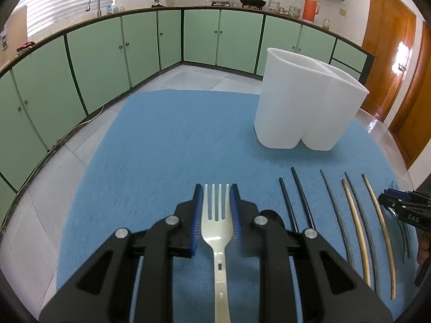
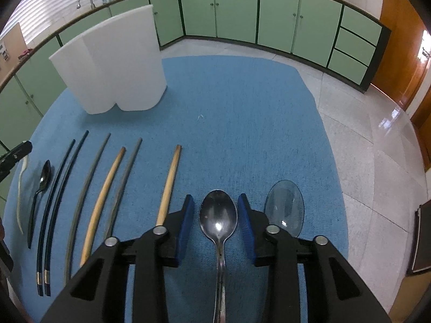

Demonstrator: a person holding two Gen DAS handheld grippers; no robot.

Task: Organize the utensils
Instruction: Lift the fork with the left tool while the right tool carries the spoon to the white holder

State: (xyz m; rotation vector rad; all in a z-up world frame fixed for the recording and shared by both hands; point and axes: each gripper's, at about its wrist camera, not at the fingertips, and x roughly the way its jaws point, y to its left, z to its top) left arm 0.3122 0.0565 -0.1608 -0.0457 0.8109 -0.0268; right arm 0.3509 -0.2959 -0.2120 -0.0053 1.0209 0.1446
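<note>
the pick-up step is in hand on both sides, with nothing yet in the holder [image 1: 304,107], a white two-compartment tub standing upright on the blue surface [image 1: 167,140] at about 1 o'clock in the left wrist view and 11 o'clock in the right. the left gripper [image 1: 216,210] has its blue fingers [image 1: 197,215] pinching a steel fork [image 1: 216,223] across the head, pads against both edges; the fork's long axis runs 6 to 12 o'clock, tines toward 12, handle back under the gripper. it looks raised off the cloth, though that is a judgement. the right gripper [image 2: 216,220] straddles a spoon [image 2: 218,215] whose bowl faces up and points to 12 o'clock, handle toward 6; its fingers [image 2: 186,223] stand a little apart from the bowl on both sides, so it is not gripped and seems to lie on the surface. a clear spoon [image 2: 285,207] lies just beside at 3 o'clock; chopsticks [image 2: 169,185] and a small dark spoon [image 2: 44,177] lie in a row toward 9 o'clock, all roughly parallel. next, the right fingers need to close squarely on the spoon, and the fork needs carrying to a compartment and tipping handle-down or tines-down to drop in.
</note>
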